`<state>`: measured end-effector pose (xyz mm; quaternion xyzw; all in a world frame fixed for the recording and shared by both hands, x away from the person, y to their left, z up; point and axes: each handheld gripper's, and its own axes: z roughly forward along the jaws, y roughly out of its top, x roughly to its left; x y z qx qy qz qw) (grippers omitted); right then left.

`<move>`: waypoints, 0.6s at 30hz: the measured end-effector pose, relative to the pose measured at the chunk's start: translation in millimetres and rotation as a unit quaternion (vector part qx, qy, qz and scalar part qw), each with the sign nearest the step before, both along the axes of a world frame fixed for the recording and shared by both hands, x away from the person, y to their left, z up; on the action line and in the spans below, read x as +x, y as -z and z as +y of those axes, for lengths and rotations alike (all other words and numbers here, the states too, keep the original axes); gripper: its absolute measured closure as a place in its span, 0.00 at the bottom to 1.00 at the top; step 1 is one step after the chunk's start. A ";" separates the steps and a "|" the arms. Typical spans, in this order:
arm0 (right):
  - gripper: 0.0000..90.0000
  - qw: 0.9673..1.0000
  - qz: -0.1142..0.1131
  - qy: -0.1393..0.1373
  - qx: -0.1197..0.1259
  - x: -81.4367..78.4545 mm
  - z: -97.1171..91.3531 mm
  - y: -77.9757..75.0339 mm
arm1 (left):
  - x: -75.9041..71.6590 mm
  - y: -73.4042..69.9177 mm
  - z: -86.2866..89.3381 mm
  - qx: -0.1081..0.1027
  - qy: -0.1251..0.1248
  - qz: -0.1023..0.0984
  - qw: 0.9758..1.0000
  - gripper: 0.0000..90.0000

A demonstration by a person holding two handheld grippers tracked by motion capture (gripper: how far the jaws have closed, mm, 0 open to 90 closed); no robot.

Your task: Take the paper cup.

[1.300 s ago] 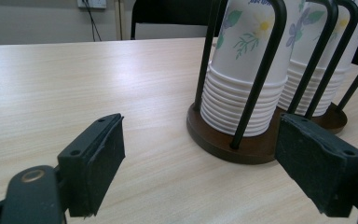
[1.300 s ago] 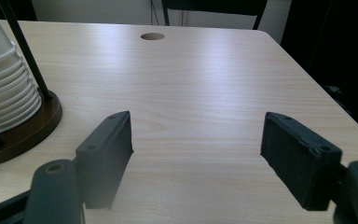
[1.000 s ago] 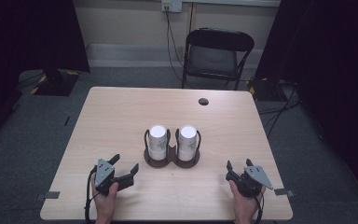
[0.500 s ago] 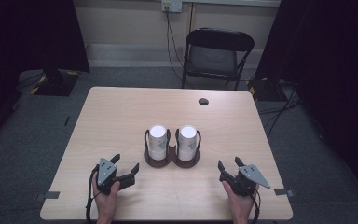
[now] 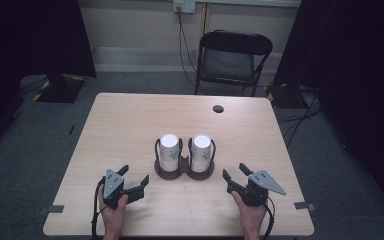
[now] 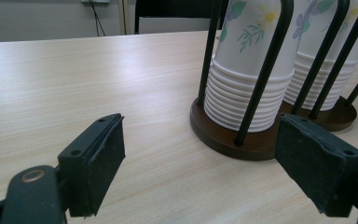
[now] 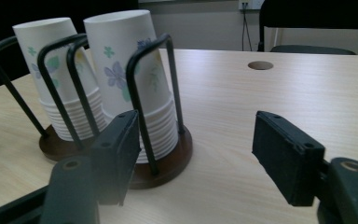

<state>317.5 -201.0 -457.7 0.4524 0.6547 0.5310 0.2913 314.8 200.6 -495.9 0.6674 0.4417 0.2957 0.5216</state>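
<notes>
I take the step in hand to be the approach to the cup holder (image 5: 184, 169), which sits near the middle of the surface (image 5: 130, 125), a little toward my side. My right hand-held gripper (image 5: 236, 176) is in front of the holder and off to its right, well clear of it; its jaws have just been narrowing, yet they are spread with nothing between them. My left hand-held gripper (image 5: 134, 176) waits in front of the holder to its left, jaws wide apart and empty.

To do this well I would bring the right one in level toward the nearer cup stack (image 7: 130, 79) and aim above the black wire hoops (image 7: 151, 93), where paper is bare. Pinching lower would catch a wire. A light squeeze should do, since thin paper will likely crush.

The holder is a dark brown figure-eight base carrying two upside-down stacks of white paper cups printed with small flowers and leaves. The further stack (image 7: 58, 74) stands just left of the first. Both stacks lean slightly against their hoops.
</notes>
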 end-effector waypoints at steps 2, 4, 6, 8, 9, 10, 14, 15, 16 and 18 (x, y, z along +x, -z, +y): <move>0.34 1.000 0.000 -0.008 0.004 1.3 3.4 -3.6 | 0.0 0.0 0.0 0.000 0.001 0.000 1.000 0.18; 0.31 1.000 -0.001 -0.013 0.004 3.0 5.9 -6.6 | -0.3 0.0 -0.3 0.002 0.004 -0.002 1.000 0.18; 0.31 1.000 -0.003 -0.021 0.004 4.8 8.9 -9.8 | -0.9 0.0 -1.3 0.007 0.002 -0.004 1.000 0.18; 0.33 1.000 -0.003 -0.027 0.007 7.2 10.9 -12.7 | -0.8 0.0 -1.1 0.004 0.002 -0.004 1.000 0.18; 0.33 0.999 -0.005 -0.031 0.007 8.2 12.0 -14.8 | -0.6 0.0 -0.7 0.003 0.002 -0.003 1.000 0.18; 0.33 0.999 -0.005 -0.031 0.007 8.2 12.0 -14.8 | -0.6 0.0 -0.7 0.003 0.002 -0.003 1.000 0.18; 0.34 0.999 -0.011 -0.041 0.013 12.7 15.0 -20.9 | -0.5 0.1 0.8 -0.001 0.002 -0.003 1.000 0.18; 0.34 0.999 -0.013 -0.043 0.013 14.0 16.2 -22.6 | -0.5 0.1 0.8 -0.001 0.002 -0.003 1.000 0.18; 0.33 0.999 -0.012 -0.050 0.008 17.3 19.2 -26.0 | -0.6 0.1 0.7 -0.001 0.002 -0.003 1.000 0.18; 0.32 0.998 -0.010 -0.055 0.001 20.0 21.4 -28.1 | -0.6 0.1 0.7 -0.001 0.003 -0.004 1.000 0.18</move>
